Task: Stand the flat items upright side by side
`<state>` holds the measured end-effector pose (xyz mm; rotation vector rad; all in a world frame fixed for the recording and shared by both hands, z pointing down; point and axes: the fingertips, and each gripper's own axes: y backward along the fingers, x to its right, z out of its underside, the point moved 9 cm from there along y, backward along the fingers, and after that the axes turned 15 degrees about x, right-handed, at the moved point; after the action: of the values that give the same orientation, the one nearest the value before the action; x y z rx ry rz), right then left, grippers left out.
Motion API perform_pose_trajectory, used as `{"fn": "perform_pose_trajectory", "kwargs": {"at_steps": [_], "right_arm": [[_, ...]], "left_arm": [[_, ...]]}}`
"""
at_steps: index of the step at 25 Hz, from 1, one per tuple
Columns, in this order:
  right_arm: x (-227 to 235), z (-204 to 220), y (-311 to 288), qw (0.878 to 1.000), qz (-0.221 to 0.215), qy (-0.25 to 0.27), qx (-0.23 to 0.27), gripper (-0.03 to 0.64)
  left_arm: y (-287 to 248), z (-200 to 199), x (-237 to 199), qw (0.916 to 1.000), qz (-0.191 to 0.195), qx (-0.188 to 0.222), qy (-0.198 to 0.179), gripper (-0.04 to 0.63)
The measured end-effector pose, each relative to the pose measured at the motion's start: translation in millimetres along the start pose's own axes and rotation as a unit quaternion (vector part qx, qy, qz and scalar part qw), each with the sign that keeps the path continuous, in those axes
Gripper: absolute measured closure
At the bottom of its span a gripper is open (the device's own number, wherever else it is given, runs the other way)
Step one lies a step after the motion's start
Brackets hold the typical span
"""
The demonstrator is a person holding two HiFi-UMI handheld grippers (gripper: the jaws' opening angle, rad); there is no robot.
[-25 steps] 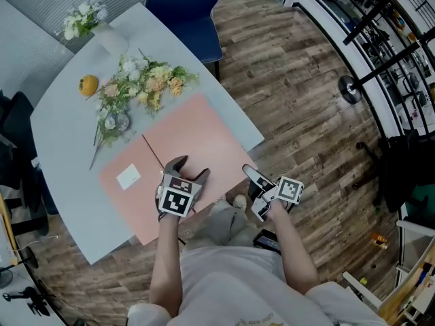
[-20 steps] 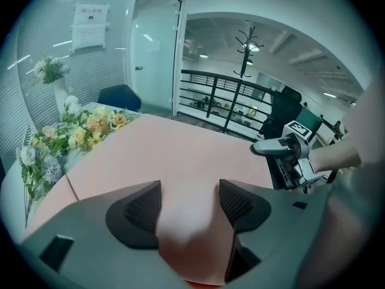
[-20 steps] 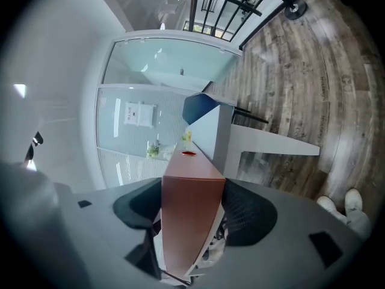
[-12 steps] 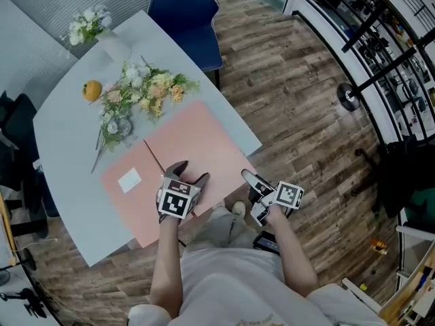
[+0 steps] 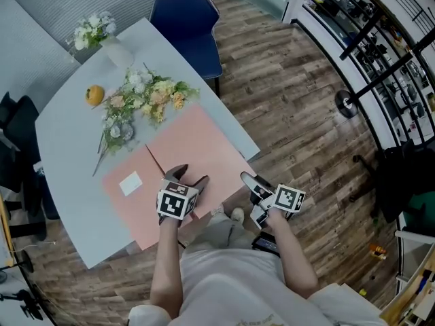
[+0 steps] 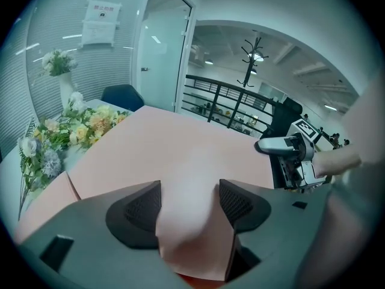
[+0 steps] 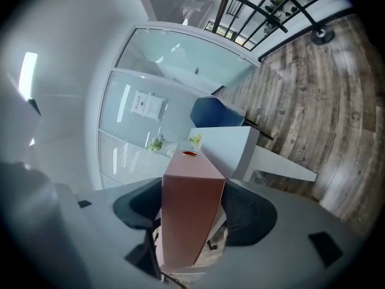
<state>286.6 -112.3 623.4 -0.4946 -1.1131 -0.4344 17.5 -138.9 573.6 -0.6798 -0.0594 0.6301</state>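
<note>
At near edge of the pale grey bench [image 5: 68, 134], left gripper [image 5: 189, 175] & right gripper [image 5: 249, 180] fingers both clamp the large pink flat sheet [image 5: 197, 141]; lift evenly, w/o buckling, tip upright.

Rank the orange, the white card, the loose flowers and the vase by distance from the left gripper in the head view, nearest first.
From the left gripper, pinching the right pink sheet:
1. White card, just to its left, on the left pink sheet.
2. Loose flowers, ahead and left.
3. Orange, beyond the flowers' left end.
4. Vase, farthest, behind the flowers.
</note>
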Motion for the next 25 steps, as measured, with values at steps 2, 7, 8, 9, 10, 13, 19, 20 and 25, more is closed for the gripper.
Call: {"fn": "perform_pose_trajectory", "kwargs": {"at_steps": [2, 7, 8, 9, 10, 13, 19, 20, 25], "right_arm": [[-7, -2, -1, 1.0, -0.005, 0.013, 0.0, 0.299], [-21, -10, -1, 0.999, -0.006, 0.046, -0.001, 0.301], [-23, -11, -1, 0.999, -0.006, 0.054, -0.001, 0.301], [-26, -12, -1, 0.998, -0.006, 0.06, -0.001, 0.301], [-29, -13, -2, 0.998, -0.007, 0.067, -0.002, 0.301], [-36, -15, -2, 0.996, -0.008, 0.084, -0.008, 0.301], [-50, -19, -3, 0.993, -0.015, 0.113, -0.005, 0.301], [-52, -19, -2, 0.993, -0.016, 0.116, -0.005, 0.301], [-62, -22, -3, 0.991, -0.019, 0.134, -0.004, 0.301]], "left_arm": [[2, -1, 0, 0.9999, 0.002, 0.006, 0.008, 0.307], [5, -5, 0, 0.9997, 0.002, 0.015, 0.017, 0.307], [5, -5, 0, 0.9997, 0.003, 0.017, 0.019, 0.307], [6, -6, -1, 0.9996, 0.003, 0.019, 0.021, 0.307], [6, -7, -2, 0.9995, 0.004, 0.02, 0.023, 0.307], [8, -8, -3, 0.9993, 0.005, 0.023, 0.029, 0.307], [10, -10, -3, 0.9989, 0.005, 0.033, 0.034, 0.307], [10, -10, -3, 0.9988, 0.006, 0.035, 0.035, 0.307], [11, -12, -5, 0.9977, 0.011, 0.046, 0.048, 0.307]]}}
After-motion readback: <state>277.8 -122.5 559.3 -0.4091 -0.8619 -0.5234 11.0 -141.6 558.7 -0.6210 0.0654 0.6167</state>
